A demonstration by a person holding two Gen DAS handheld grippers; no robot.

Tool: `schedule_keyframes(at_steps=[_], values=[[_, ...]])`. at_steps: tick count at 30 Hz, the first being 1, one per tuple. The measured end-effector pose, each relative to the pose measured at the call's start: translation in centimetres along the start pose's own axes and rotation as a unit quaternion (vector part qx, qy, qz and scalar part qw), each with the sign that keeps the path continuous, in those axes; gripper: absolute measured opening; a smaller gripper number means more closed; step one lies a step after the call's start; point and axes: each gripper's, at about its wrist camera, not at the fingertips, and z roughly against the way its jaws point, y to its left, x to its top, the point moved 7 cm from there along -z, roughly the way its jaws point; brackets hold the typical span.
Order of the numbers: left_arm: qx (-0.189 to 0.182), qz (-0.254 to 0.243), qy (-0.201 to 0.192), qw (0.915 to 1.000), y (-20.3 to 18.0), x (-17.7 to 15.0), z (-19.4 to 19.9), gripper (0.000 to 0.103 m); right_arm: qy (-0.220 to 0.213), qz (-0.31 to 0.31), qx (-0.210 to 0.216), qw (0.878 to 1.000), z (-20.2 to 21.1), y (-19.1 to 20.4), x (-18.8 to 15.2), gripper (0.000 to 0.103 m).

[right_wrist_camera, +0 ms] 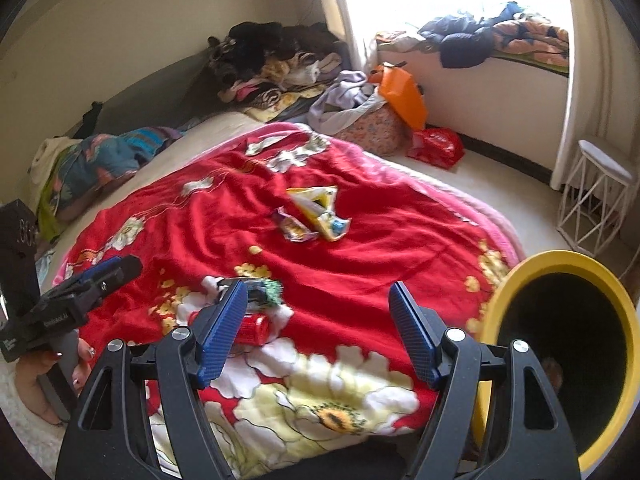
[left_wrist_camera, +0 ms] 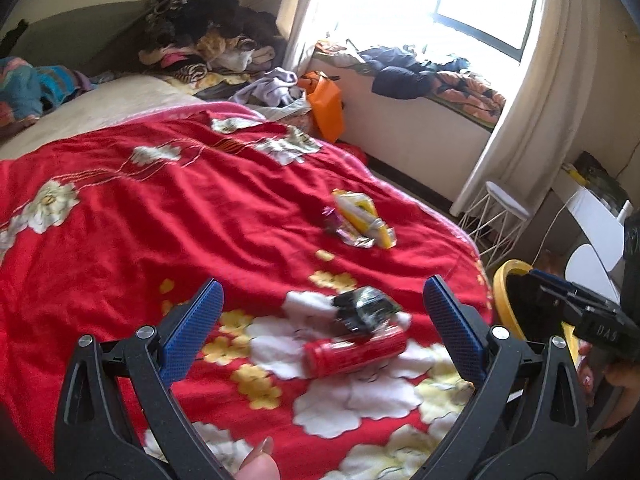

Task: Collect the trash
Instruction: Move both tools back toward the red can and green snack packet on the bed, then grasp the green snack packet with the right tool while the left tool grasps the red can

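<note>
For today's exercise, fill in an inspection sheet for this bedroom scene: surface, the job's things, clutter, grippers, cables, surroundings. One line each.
Surface: red floral blanket spread over the bed.
Job's things: red can lying on its side, dark crumpled wrapper touching it; yellow packet and foil wrapper farther up the blanket; yellow bin, opening turned towards the right camera.
Clutter: clothes pile at the bed's far end, orange bag beyond the bed, more clothes on the window ledge.
Grippers: left gripper open above the can; right gripper open, empty.
Cables: thin white cord near the stool.
Surroundings: bright window, curtain, white wire stool.
</note>
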Motion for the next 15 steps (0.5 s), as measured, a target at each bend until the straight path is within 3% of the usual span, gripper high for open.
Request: schedule_keyframes(at_steps=[4,9,15], values=[[0.011,0.003,0.017,0.9998,1.6,-0.9,-0.4,0.092,0.018,0.010,0.016,1.000,-1.8,1.3,0.1,0.071],[-0.013,0.025,0.050,0.9983,2.7,-2.6,-1.5,0.091,0.039,0.008,0.032,0.999,-4.2,2.5,0.1,0.071],[-0.047,0.026,0.084,0.9950,1.9,-4.6,-3.1,0.078,0.070,0.012,0.045,0.996,-7.8,4.1,-0.2,0.071]])
